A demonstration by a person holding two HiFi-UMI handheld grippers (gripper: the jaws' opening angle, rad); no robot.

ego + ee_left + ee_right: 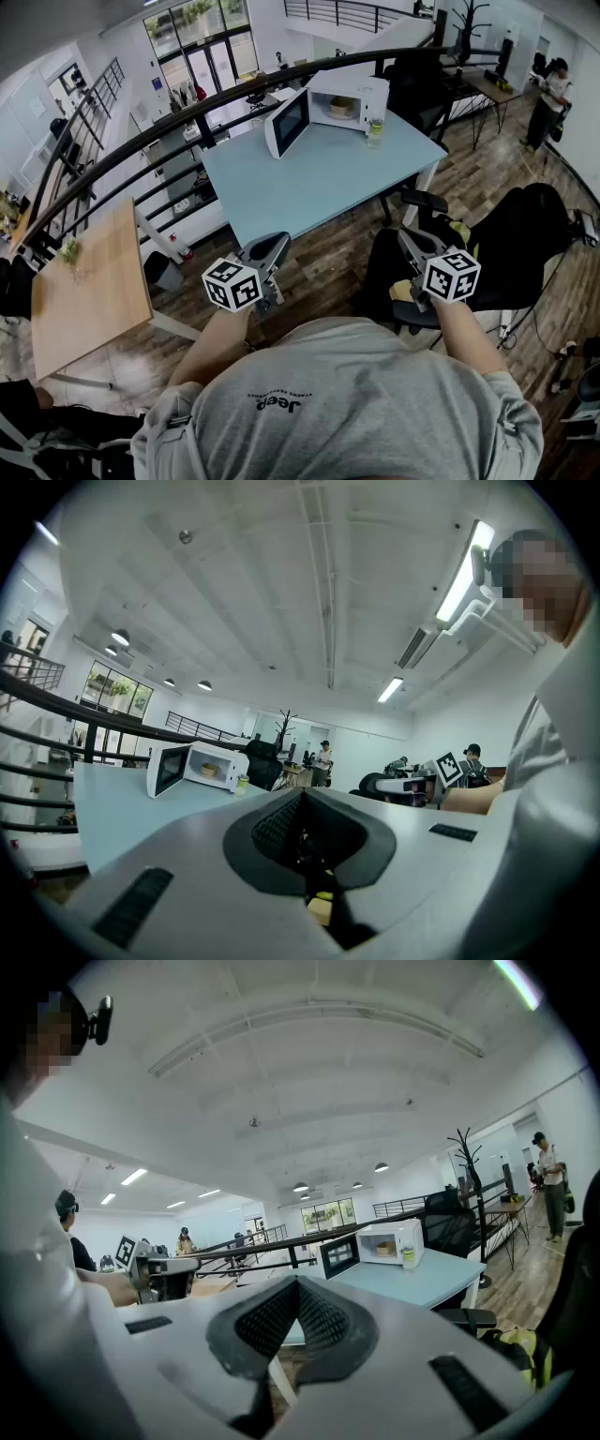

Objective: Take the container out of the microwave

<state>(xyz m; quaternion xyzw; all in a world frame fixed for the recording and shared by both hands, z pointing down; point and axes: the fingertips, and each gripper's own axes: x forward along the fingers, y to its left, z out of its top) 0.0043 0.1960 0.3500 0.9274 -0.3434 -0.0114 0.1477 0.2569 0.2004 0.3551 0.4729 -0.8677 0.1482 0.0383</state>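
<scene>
The white microwave (345, 97) stands at the far end of a pale blue table (309, 192) in a large, bright office with a plank floor. Its door (286, 122) is swung wide open to its left. The container (342, 106), a small tan bowl, sits inside the microwave's cavity. A small clear jar (375, 132) stands on the table just in front of the microwave's right corner. Behind the microwave a black railing (169, 127) curves across the room. Far to the microwave's left, on the near side of that rail, is a wooden table (89, 295). A black office chair (424, 201) is parked well in front of the microwave, by the blue table's near right corner. From the microwave forward the tabletop is bare to its near edge. The left gripper (278, 244) and the right gripper (406, 236) are both held off that edge, well apart from the microwave. Each has its jaws closed together on nothing. A person (547, 99) stands far off to the microwave's right.
</scene>
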